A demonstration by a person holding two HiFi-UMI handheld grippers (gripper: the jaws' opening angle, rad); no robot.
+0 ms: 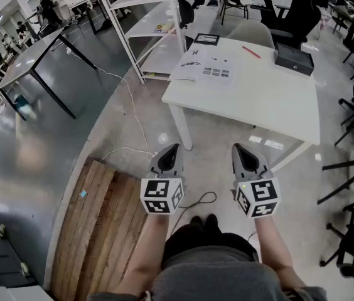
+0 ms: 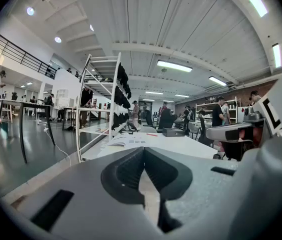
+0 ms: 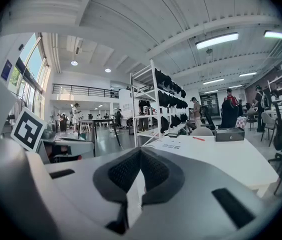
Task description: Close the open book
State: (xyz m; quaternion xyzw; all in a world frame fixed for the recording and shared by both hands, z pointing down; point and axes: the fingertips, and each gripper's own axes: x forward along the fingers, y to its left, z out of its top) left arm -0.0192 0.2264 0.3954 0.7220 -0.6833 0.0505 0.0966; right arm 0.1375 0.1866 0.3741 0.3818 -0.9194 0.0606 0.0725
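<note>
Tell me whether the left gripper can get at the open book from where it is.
Probably not yet: the left gripper hangs short of the white table, the open book lying at its far corner. Nothing blocks the way; a step forward should do.

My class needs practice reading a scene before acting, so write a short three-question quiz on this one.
1. True or false: the left gripper and the right gripper are both shut and empty.
2. The open book lies at the white table's: A near edge, B far left corner, C centre.
3. What lies between the book and the black box?
Key: 1 true; 2 B; 3 the red pen.
</note>
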